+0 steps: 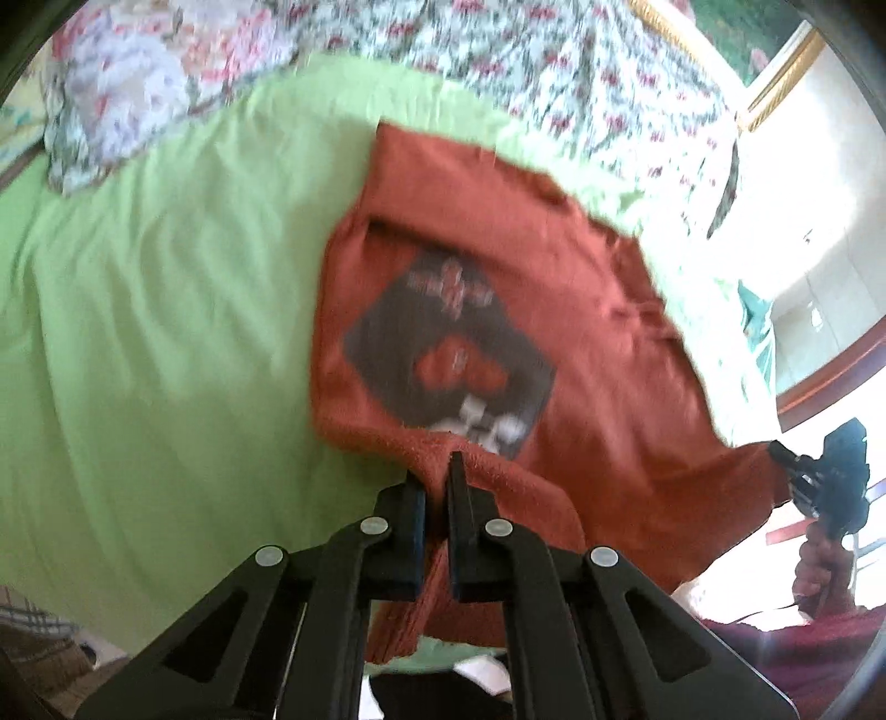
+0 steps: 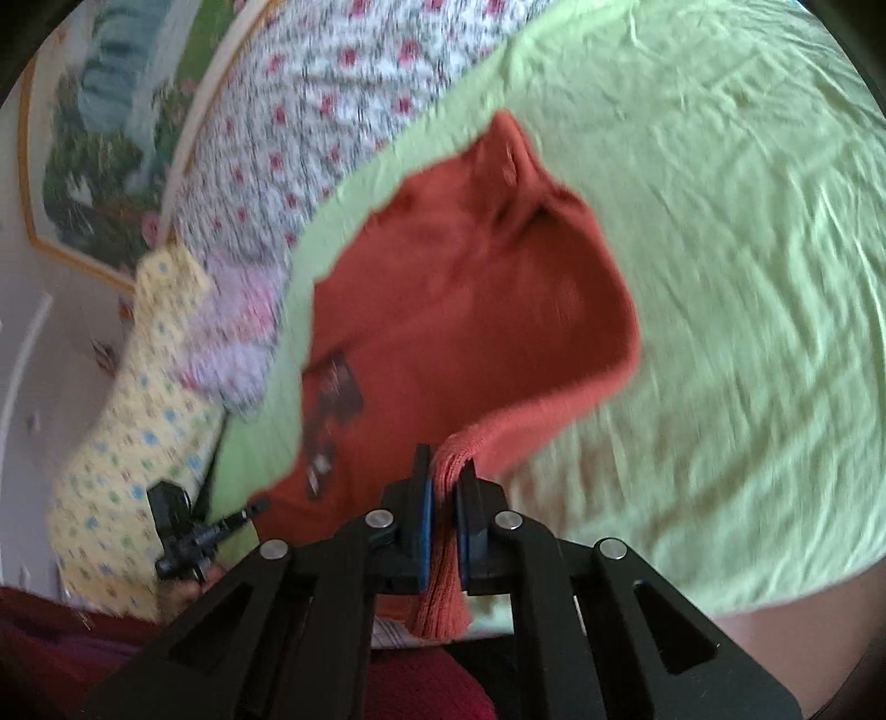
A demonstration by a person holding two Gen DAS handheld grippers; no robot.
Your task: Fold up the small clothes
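A small rust-orange shirt (image 1: 554, 277) with a dark square print lies on the green bedsheet (image 1: 166, 332), its near hem lifted. My left gripper (image 1: 434, 471) is shut on the ribbed hem at one corner. My right gripper (image 2: 446, 459) is shut on the ribbed hem at the other corner, a bunch of fabric hanging between its pads. The shirt (image 2: 470, 310) stretches away from both grippers over the sheet (image 2: 720, 277). In the left wrist view the right gripper (image 1: 775, 451) shows at the far right, held by a hand, pinching the shirt's corner. The left gripper (image 2: 260, 505) shows at the lower left of the right wrist view.
A floral quilt (image 1: 498, 50) is heaped along the far side of the bed. A yellow patterned cloth (image 2: 138, 415) and a pink-white one (image 2: 238, 332) lie beside the shirt. A framed picture (image 2: 111, 138) hangs on the wall. A dark red sleeve (image 2: 55, 637) is near the bed edge.
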